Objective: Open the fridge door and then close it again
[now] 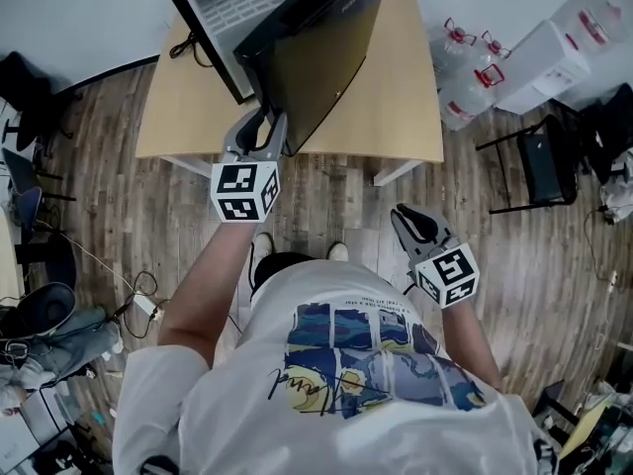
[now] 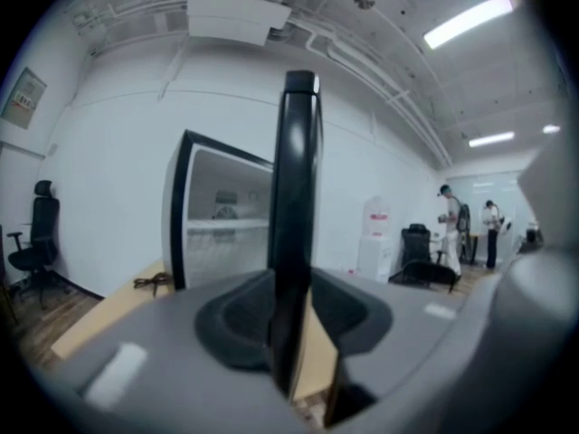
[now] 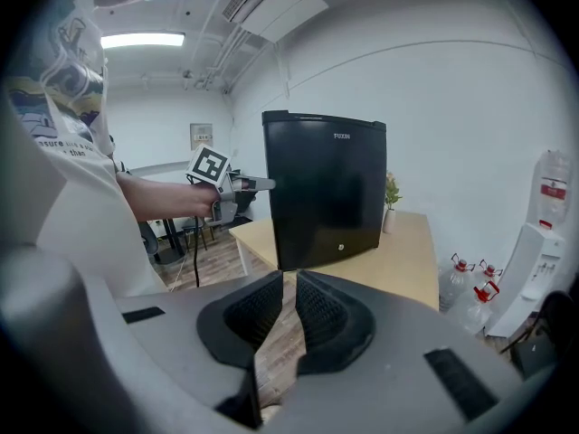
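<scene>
The person's left arm (image 1: 203, 295) reaches forward, far from the body. Its left gripper (image 1: 259, 127) has both jaws closed on the edge of the fridge door (image 2: 297, 197), one pad on each face. The right arm (image 1: 473, 330) is bent and kept near the torso, out to the right. The right gripper (image 3: 289, 278) points forward with its jaws drawn almost together, nothing between them.
</scene>
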### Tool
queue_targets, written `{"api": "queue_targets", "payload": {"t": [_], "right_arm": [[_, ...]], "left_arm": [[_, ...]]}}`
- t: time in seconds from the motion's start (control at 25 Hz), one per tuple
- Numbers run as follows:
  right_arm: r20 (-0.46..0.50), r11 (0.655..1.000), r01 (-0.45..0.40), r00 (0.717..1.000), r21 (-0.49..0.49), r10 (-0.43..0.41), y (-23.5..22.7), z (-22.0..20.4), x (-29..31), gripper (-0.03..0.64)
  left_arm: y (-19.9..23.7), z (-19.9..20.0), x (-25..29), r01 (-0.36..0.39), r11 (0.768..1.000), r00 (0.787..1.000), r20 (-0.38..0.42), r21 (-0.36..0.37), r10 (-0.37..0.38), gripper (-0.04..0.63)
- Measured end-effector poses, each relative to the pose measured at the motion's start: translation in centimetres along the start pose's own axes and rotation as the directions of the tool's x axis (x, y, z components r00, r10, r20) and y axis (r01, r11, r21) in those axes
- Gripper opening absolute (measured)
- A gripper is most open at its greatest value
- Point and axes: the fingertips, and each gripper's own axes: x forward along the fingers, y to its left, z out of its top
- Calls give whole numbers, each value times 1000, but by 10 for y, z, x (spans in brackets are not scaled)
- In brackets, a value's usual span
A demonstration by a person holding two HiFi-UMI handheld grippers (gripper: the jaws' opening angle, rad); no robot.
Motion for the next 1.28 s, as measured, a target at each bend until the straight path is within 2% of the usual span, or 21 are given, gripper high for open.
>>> {"api": "queue_targets", "payload": {"t": [0.44, 1.04, 1.28], "right_arm": [[-2, 1000, -26, 1000, -7, 26, -12, -14, -19, 43], [10, 1000, -25, 1000, 5, 25, -12, -26, -32, 43], [6, 1000, -17, 1000, 10, 17, -14, -27, -32, 43]], "left_arm": [[-40, -1, -1, -30, 1000, 1000, -8, -3, 30, 129], [-85, -4, -4, -67, 998, 998, -18, 6, 67, 126], [-102, -3, -3, -59, 998, 998, -18, 13, 60, 123]]}}
